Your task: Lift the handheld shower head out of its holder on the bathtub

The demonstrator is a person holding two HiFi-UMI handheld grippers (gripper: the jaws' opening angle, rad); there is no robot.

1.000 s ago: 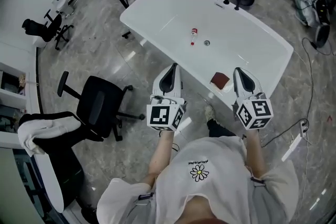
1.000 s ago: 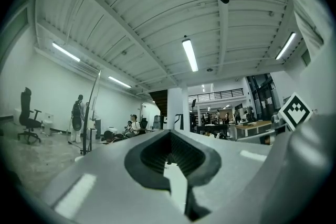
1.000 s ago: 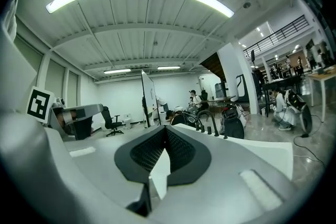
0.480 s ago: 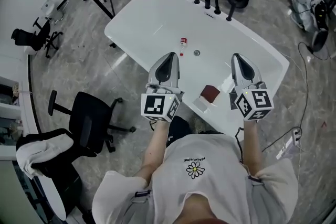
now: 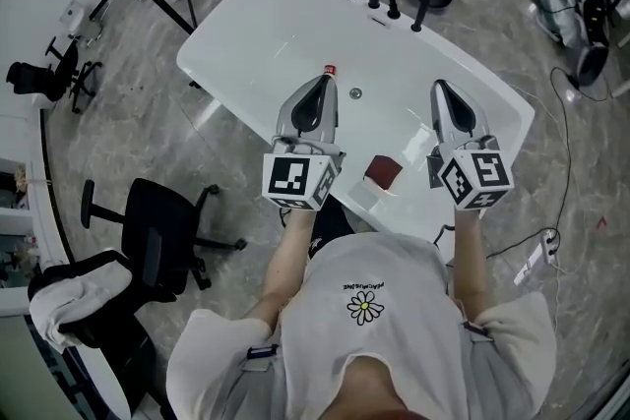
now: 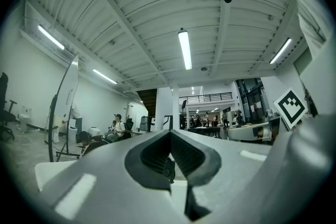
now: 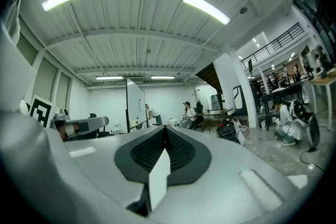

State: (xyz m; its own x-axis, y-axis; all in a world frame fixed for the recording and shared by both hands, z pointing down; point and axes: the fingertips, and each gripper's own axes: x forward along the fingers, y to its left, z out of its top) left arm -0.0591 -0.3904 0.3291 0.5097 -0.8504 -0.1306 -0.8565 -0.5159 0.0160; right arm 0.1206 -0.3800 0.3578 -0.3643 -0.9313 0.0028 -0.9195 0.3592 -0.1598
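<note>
We're closing in now: over the last second the bathtub [image 5: 246,25] has slid down toward us in the head view, and both grippers that hung short of its near rim now sit over the basin. That reads as an approach only, and the lift itself hasn't begun. The handheld shower head [image 5: 420,15], which we take to be the slim black piece at the right end of the fittings, is seated upright in its holder on the far rim, well apart from either tool. The left gripper [image 5: 320,89] has its jaws pressed together on nothing, and its tip now covers most of the red-capped bottle [image 5: 330,70] lying in the tub. The right gripper [image 5: 439,91] is likewise closed and empty, and it's the nearer one to the fittings.

The head view alone gives us the tub and the target. The gripper views tilt up at ceiling lights and the far room, but they settle the jaws: ribbed pads meeting, nothing between them, on the left gripper [image 6: 169,136] and the right gripper [image 7: 165,134] alike
</note>
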